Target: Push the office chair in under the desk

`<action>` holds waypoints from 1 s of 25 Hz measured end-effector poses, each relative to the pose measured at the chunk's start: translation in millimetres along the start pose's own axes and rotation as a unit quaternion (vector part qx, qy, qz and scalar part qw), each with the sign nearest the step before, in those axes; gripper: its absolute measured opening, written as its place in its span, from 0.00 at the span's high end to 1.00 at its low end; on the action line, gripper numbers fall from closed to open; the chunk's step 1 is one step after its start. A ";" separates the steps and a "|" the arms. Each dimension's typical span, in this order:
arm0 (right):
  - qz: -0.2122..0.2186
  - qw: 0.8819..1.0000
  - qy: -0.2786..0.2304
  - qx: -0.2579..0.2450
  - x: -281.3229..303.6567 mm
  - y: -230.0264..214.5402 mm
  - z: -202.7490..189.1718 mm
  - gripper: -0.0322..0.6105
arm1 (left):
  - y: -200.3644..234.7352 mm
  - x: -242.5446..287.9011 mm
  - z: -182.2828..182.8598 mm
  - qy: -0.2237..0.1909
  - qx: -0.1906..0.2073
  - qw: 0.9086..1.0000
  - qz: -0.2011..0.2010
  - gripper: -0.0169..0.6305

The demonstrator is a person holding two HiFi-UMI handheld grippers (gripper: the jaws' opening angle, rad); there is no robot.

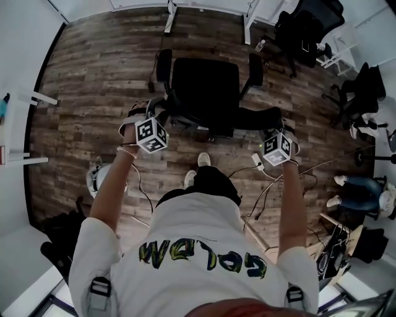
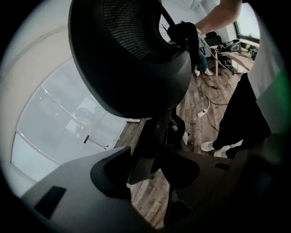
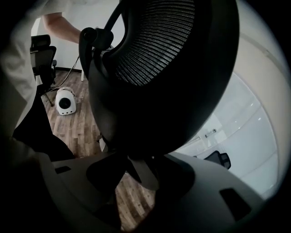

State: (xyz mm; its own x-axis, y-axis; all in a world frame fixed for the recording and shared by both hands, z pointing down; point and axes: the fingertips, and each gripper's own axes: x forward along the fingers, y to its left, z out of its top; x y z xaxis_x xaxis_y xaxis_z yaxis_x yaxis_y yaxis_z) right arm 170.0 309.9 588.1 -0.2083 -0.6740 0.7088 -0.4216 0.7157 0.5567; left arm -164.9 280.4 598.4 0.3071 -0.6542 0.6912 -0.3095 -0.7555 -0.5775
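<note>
Black office chair (image 1: 207, 93), backrest seemingly clamped in left gripper (image 1: 159, 117) and right gripper (image 1: 271, 129), cables (image 1: 270, 184) underfoot.

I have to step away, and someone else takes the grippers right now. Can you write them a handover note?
Grippers: left gripper looks shut on the chair, at the left end of its back; right gripper likewise at the right end.
Place: chair faces the desk, not yet under it.
Done: grip taken.
Left: roll the chair forward until the seat is under the desk.
</note>
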 end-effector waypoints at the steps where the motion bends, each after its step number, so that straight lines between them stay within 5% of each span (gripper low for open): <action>1: -0.002 1.000 0.002 0.001 4.2 -4.3 0.1 0.65 | 3.9 4.3 0.8 0.001 -0.002 1.000 0.002 0.67; 25: -0.011 1.000 -0.008 0.015 106.1 -116.2 18.5 0.65 | 120.2 112.1 14.5 0.014 -0.032 0.999 -0.002 0.65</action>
State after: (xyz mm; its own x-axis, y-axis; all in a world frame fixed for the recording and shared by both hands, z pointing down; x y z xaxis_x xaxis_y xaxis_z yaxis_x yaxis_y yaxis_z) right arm 180.6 151.8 590.6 -0.2124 -0.6919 0.6901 -0.4525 0.6955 0.5581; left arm -154.6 115.7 600.2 0.2845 -0.6486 0.7060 -0.3644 -0.7543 -0.5461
